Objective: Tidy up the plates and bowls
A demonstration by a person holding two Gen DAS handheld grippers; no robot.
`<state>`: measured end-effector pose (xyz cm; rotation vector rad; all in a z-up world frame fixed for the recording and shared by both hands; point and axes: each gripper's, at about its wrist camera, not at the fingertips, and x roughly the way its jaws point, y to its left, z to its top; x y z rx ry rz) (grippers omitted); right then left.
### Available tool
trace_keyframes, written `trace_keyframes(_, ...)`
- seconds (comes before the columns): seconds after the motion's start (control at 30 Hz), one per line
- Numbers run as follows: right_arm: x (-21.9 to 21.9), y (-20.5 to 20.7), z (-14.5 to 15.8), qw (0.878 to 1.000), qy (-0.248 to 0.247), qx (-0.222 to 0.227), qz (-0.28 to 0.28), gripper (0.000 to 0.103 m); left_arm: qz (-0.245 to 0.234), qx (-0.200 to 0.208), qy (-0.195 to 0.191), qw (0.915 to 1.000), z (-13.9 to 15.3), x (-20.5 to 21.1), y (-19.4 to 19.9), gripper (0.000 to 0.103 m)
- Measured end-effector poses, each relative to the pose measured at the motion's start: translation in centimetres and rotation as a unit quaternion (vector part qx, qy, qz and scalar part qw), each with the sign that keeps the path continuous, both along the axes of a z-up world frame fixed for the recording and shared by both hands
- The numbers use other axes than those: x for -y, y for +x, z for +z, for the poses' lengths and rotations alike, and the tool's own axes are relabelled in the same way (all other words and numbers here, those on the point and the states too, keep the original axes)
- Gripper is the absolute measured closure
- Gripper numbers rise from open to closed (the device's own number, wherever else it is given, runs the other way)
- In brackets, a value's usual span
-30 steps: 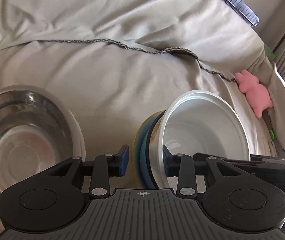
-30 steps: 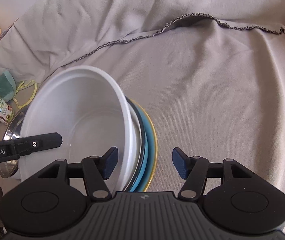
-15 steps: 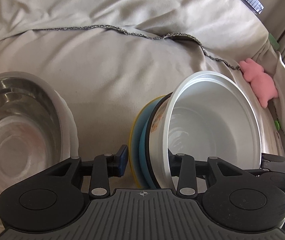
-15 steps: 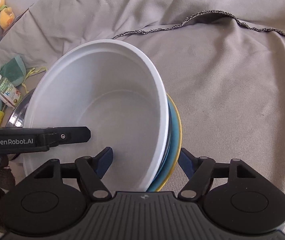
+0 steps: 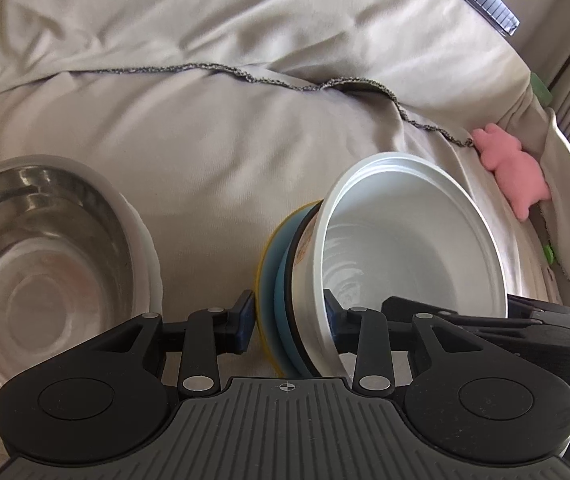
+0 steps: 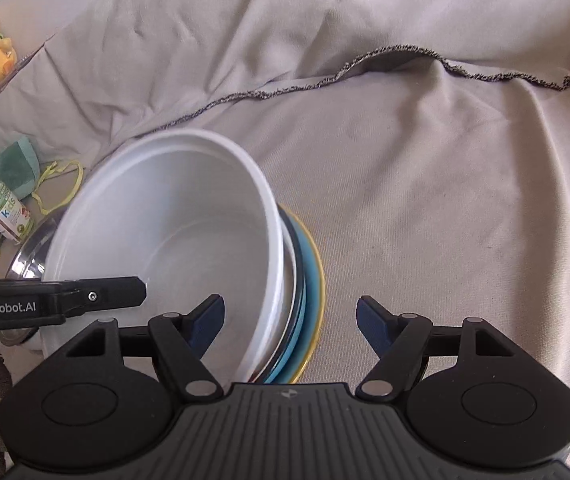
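The left gripper (image 5: 288,322) has just been closing and pinches the stiff, slippery-looking dish stack (image 5: 365,276) by its near rim, while the right gripper (image 6: 290,322), freshly widened, straddles the far rim loose.

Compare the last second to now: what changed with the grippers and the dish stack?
The right gripper has been opening; its jaws now straddle the stack's rim with the right pad well clear. The left gripper has just closed a little and clamps the stack, with pads on the yellow plate and inside the white bowl. The stack stayed tilted on edge. The steel bowl and pink toy are unchanged.
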<state>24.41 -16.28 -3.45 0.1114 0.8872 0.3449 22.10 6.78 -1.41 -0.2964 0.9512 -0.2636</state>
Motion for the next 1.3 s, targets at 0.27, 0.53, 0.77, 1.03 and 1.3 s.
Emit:
trace_keyframes(0.27,-0.6,-2.8,5.6,0.991,-0.023,0.132,-0.021,0.029,0.007,0.074,-0.038,0.9965,5.2,-3.7,-2.8,0.066)
trace_keyframes(0.53,-9.0,-1.5,10.1,0.992,0.027,0.099,0.079,0.029,0.162,0.089,-0.001,0.9828,5.1,-16.0,-6.1,0.066)
trace_keyframes(0.77,-21.2,4.3,5.7,0.988,-0.054,-0.051,0.137,0.044,0.227,0.024,-0.058,0.9718,-0.6,-22.0,-6.4,0.066)
trace_keyframes(1.03,-26.3,7.6,0.9,0.977,-0.152,-0.106,0.107,0.045,0.227,-0.010,-0.080,0.9705,-5.0,-22.6,-5.8,0.056)
trace_keyframes(1.3,-26.8,8.7,-2.0,0.970,-0.132,-0.180,0.102,0.043,0.184,-0.054,-0.136,0.9721,-6.9,-22.3,-5.1,0.060)
